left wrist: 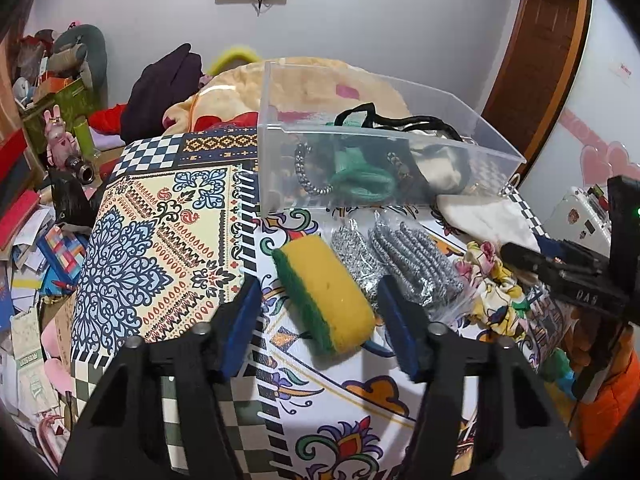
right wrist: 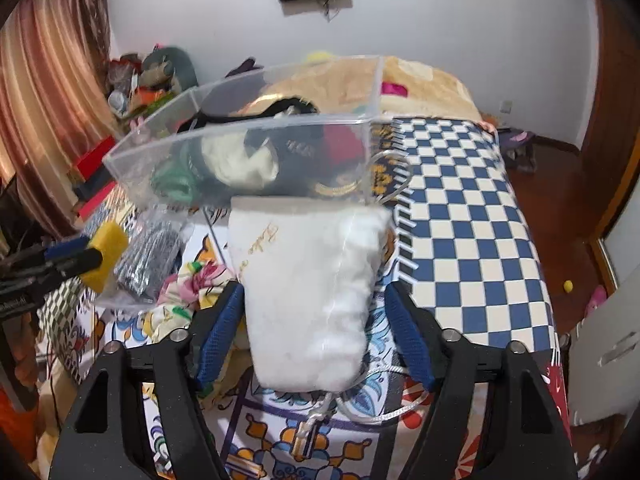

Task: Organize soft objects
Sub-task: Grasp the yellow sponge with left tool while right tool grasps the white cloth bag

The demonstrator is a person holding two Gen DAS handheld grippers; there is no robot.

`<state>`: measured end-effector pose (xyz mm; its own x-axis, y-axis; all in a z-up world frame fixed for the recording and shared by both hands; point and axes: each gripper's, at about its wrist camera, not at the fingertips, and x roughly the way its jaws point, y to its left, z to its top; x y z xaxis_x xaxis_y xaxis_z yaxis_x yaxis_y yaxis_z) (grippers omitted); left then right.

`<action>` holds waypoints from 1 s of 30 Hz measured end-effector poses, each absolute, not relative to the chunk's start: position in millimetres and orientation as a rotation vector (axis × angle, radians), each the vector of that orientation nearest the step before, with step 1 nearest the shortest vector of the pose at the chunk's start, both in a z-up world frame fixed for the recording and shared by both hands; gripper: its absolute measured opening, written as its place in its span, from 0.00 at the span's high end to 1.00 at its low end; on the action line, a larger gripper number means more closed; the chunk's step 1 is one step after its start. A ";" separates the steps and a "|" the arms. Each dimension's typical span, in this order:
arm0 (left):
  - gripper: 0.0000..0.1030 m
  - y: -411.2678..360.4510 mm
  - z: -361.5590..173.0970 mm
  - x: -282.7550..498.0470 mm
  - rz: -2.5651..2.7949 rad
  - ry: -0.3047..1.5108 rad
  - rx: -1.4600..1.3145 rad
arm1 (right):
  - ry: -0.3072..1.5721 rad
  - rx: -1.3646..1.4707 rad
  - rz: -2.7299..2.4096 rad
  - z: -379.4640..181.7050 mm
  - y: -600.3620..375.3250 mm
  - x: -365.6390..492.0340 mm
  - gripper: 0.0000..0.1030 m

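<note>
Both grippers are mid-pickup near the worktop's middle: the left gripper (left wrist: 316,312) has spread fingers straddling the yellow-and-green sponge (left wrist: 326,294), the right gripper (right wrist: 314,324) straddles the white fabric drawstring pouch (right wrist: 308,296); next, pinch, then lift into the clear plastic bin (left wrist: 280,160).

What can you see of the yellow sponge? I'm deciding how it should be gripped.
The sponge is a rounded yellow foam block with a green scouring layer along one long side. It lies askew on the patterned tablecloth, in front of the clear bin, beside bagged steel scourers. The left claw straddles it, pads not pressing.
</note>
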<state>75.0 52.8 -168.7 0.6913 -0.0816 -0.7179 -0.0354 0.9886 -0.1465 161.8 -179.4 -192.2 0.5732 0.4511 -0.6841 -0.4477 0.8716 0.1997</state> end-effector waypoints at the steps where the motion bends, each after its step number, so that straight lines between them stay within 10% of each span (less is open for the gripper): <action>1: 0.49 52.9 -169.5 75.2 -0.027 0.806 -0.152 | 0.805 0.016 0.530 -191.5 -181.7 162.0 0.42; 11: 0.73 50.6 -166.2 69.6 -0.046 0.784 -0.158 | 0.789 0.024 0.533 -182.4 -189.2 158.0 0.78; 30: 0.73 50.3 -94.6 59.2 -0.061 0.592 -0.148 | 0.551 -0.023 0.579 -109.0 -191.7 125.2 0.80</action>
<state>59.2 50.3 -94.6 0.8285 -0.1000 -0.5509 0.0149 0.9875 -0.1568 125.2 -191.7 -109.0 0.6973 0.5135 -0.5001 -0.5256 0.8407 0.1302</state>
